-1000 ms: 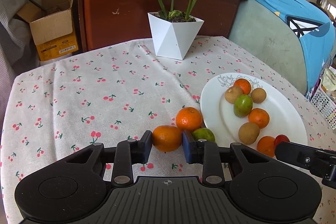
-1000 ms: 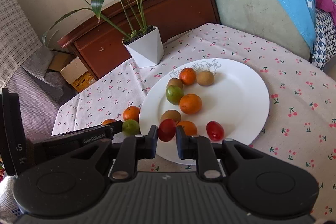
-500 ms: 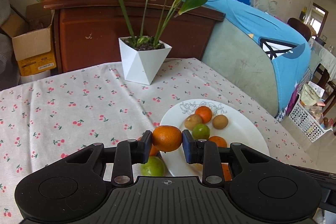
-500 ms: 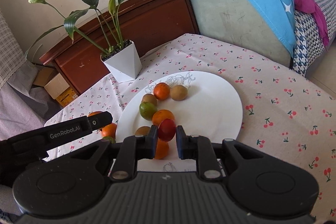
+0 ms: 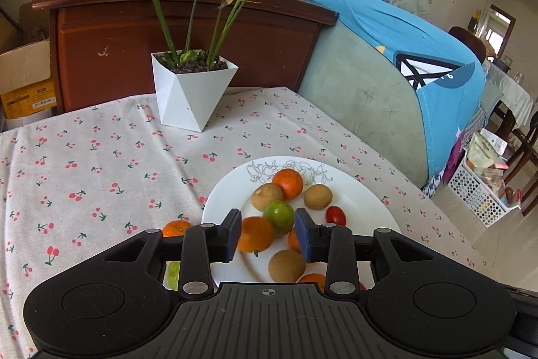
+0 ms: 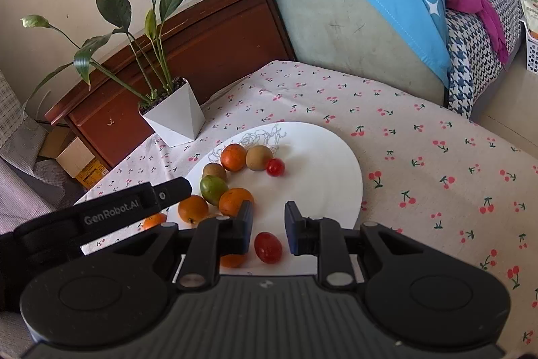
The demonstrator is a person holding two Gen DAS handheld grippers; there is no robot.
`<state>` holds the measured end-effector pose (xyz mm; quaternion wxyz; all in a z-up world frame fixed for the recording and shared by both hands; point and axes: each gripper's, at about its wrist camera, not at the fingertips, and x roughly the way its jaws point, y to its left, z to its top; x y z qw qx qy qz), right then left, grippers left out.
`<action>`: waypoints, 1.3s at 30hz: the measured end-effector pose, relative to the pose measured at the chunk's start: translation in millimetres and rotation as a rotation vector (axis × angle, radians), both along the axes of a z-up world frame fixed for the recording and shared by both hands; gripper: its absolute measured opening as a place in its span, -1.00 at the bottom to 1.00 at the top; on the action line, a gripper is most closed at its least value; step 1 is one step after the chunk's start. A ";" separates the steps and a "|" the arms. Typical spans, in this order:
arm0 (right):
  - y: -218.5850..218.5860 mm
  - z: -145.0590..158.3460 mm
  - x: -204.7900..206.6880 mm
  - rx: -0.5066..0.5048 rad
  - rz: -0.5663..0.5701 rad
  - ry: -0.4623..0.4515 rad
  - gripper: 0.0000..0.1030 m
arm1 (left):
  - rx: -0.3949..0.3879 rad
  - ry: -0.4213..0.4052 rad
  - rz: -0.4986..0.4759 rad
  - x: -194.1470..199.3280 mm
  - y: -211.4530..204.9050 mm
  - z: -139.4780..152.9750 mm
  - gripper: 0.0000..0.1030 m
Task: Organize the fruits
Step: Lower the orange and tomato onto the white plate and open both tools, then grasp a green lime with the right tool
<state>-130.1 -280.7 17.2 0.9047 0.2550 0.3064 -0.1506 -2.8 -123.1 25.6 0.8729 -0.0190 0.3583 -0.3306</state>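
Observation:
A white plate [image 5: 363, 204] [image 6: 329, 164] on the cherry-print tablecloth holds several oranges, brown fruits, a green fruit [image 5: 278, 216] and red tomatoes. My left gripper [image 5: 269, 238] is open above the plate's near left part; an orange [image 5: 254, 234] lies between its jaws, free of the right one. My right gripper [image 6: 268, 227] is open above the plate's near edge, with a red tomato [image 6: 267, 247] lying just below its jaws. Another tomato [image 6: 275, 167] lies by a brown fruit. One orange [image 5: 175, 228] and a green fruit [image 5: 173, 273] lie on the cloth left of the plate.
A white angular pot with a leafy plant [image 5: 191, 93] stands at the table's far side. A dark wooden headboard [image 5: 134, 32] and a sofa with blue cloth [image 5: 420, 56] lie beyond. The left gripper's body [image 6: 111, 211] crosses the right wrist view's left side.
My left gripper carried the orange from the cloth over the plate and opened. My right gripper opened; the tomato it held is on the plate.

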 end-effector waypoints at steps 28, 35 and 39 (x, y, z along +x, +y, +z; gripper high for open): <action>87.3 -9.1 42.3 -0.076 0.327 -0.017 -0.42 | 0.065 0.026 0.225 38.2 83.8 36.4 0.21; 105.3 -18.7 59.7 -0.158 0.366 0.010 -0.42 | 0.053 0.072 0.241 41.1 94.5 28.0 0.21; 111.5 -24.9 66.0 -0.213 0.365 0.029 -0.42 | 0.048 0.082 0.243 40.3 98.4 27.7 0.22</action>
